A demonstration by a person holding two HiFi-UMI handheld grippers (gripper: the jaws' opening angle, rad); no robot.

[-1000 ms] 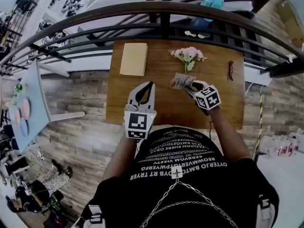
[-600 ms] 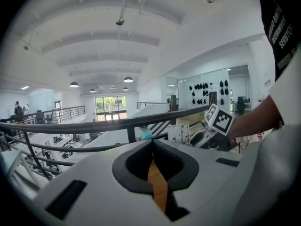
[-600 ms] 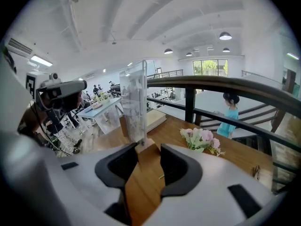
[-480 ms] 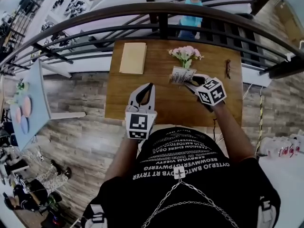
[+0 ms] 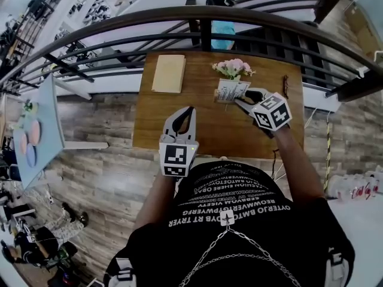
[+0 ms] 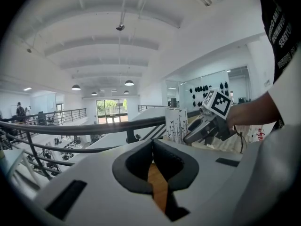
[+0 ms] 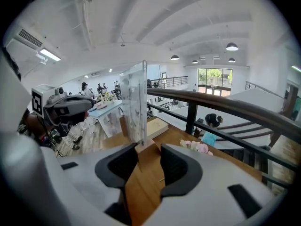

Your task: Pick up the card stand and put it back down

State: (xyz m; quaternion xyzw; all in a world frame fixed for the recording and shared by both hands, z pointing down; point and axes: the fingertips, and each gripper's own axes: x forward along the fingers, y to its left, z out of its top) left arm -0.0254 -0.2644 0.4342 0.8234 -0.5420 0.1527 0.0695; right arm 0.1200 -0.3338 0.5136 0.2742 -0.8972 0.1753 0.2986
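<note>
Card stand (image 7: 135,98) base partly hidden behind the right gripper (image 7: 149,150) pads in the right gripper view. Card print too small to read (butterfly-like specks in the left gripper view, nothing surer). There its foot is cut off by the left gripper (image 6: 152,147) body. Head view: thin dark item (image 5: 285,86) at the table (image 5: 152,124) 2 o'clock corner, too small to tell. Person (image 5: 222,24) at 12 o'clock, crossed by railing (image 5: 119,24), only hair and teal top show. White containers (image 5: 356,187) at 4 o'clock, clipped by the frame edge, labels unreadable.
</note>
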